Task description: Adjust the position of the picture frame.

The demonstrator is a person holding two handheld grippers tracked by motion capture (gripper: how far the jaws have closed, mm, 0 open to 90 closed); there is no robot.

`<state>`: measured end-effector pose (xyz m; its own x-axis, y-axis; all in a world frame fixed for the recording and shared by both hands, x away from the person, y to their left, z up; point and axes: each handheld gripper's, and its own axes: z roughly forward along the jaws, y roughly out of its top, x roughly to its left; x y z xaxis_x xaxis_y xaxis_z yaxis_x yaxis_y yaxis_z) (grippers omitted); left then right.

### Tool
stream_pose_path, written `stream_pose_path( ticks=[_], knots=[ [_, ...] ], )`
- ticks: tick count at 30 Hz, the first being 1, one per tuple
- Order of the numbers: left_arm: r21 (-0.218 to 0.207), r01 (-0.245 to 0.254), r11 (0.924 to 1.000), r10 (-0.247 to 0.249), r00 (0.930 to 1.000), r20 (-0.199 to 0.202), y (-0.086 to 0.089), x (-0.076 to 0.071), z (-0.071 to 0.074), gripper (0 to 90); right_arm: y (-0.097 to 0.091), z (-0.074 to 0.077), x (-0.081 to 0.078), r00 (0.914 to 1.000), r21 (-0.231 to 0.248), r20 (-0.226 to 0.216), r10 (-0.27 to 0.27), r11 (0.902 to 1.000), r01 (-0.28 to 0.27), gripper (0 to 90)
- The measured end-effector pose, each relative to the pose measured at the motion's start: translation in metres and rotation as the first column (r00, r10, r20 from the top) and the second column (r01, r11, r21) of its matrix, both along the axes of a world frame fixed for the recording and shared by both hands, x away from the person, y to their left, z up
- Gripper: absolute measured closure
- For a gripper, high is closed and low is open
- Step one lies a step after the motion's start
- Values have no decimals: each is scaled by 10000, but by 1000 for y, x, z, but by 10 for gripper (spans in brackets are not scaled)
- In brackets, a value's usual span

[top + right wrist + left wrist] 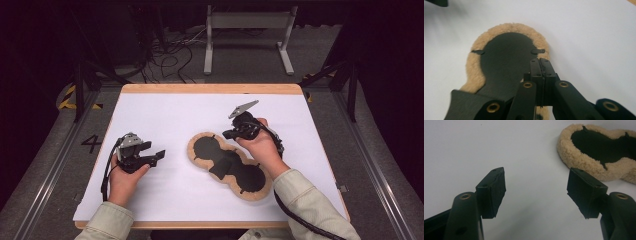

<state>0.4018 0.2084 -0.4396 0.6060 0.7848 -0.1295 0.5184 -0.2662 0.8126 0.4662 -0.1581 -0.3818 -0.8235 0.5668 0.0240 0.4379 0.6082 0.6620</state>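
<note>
1. Fleece-edged black pad (pixel 229 165): lying near the table's (pixel 165 107) front edge, right of centre.
2. My right gripper (pixel 231 134): jaws pressed together, pinching nothing, hovering over the pad's far lobe.
3. My left gripper (pixel 154 156): jaws spread, empty, waiting left of it.
4. Advice: I am better gripping the fleece rim squarely.

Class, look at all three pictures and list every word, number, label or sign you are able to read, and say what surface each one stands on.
"4" – a dark number marked on the grey floor to the left of the table.
Yellow-and-black hazard stripes, a sign without words, lie on the floor near the table's far left corner.
Nothing readable stands on the fleece-edged black pad, the white table cover or either tool.
</note>
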Motion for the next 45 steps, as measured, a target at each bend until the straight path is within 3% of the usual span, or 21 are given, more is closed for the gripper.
stream_pose_path(
  ticks=[2, 4, 5, 14, 23, 35, 45],
  knots=[
    [229, -13, 9997, 11, 10000, 65, -4, 1, 1, 321, -4, 3, -7, 10000, 88, 13, 52, 9999, -52, 900],
    [982, -190, 9950, 168, 9996, 236, -9, 0, 3, 321, -9, 5, -15, 9999, 136, 65, 116, 9998, -117, 900],
    [1095, -151, 9939, 119, 9995, 294, -11, 0, 4, 321, -11, 6, -19, 9999, 154, 71, 129, 9998, -131, 900],
    [455, 245, 9987, -249, 9996, 90, -15, 4, 2, 321, -30, 14, -47, 9995, 401, 266, 172, 9990, -182, 900],
    [560, 402, 9976, -408, 9991, 96, -17, 5, 1, 321, -44, 11, -70, 9992, 1103, 254, 307, 9933, -333, 900],
    [609, 393, 9974, -389, 9992, -65, -18, 6, 0, 326, -42, 9, -87, 9954, 256, -393, 871, 9960, -861, 900],
    [578, 465, 9972, -461, 9989, -89, -21, 7, -1, 326, -32, -6, -100, 9823, -255, -1159, 1472, 9882, -1510, 900]
  ],
)
